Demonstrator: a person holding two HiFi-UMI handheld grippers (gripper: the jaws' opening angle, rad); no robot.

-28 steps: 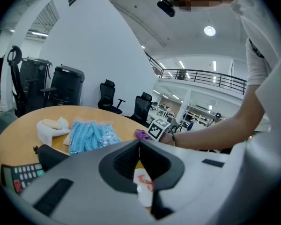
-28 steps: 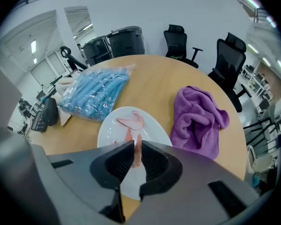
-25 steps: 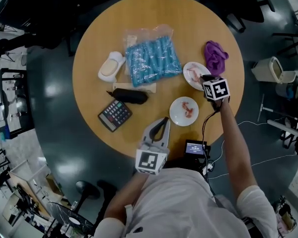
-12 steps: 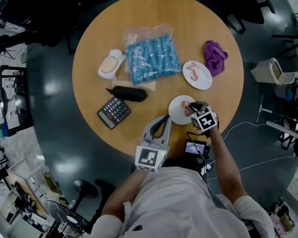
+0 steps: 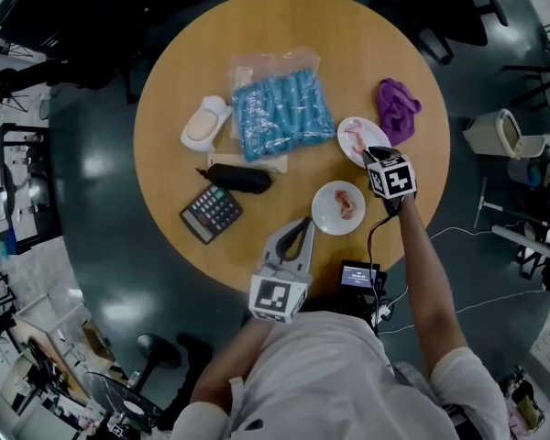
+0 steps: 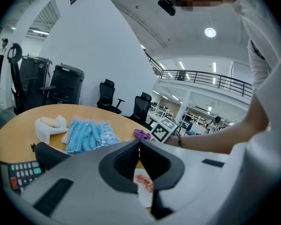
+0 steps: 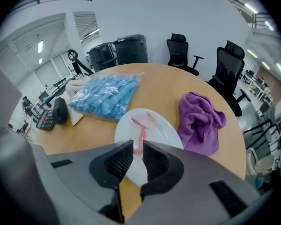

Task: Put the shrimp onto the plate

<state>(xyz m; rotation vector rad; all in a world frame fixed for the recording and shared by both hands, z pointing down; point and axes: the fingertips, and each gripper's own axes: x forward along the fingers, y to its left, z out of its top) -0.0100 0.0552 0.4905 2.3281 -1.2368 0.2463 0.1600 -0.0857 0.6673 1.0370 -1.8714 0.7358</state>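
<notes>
Right gripper view first: the shrimp (image 7: 143,122) lies pink and curled on the far plate (image 7: 169,129), and I'm looking at it straight through the gap of my right gripper (image 7: 138,143). Those jaws stand a little apart and have just been opening. Nothing is pinched, and as far as I can see the pads aren't on the shrimp yet. That plate sits by the right edge of the tabletop (image 7: 84,135), with the purple cloth (image 7: 201,121) just beside it.

Over to the head view. The near plate (image 5: 326,214) sits toward the near edge, and a second shrimp (image 5: 346,203) is already on it. My left gripper (image 6: 138,142) is parked at the near edge with its jaws together and empty, pointing toward that near plate.

I read this as the reach for a pick, with the near plate as the likely destination. Next I need to come down with the gap straddling that thin body and close gently so it doesn't squirt out. Then I lift clear of the rim and carry it the short way to the near plate.
</notes>
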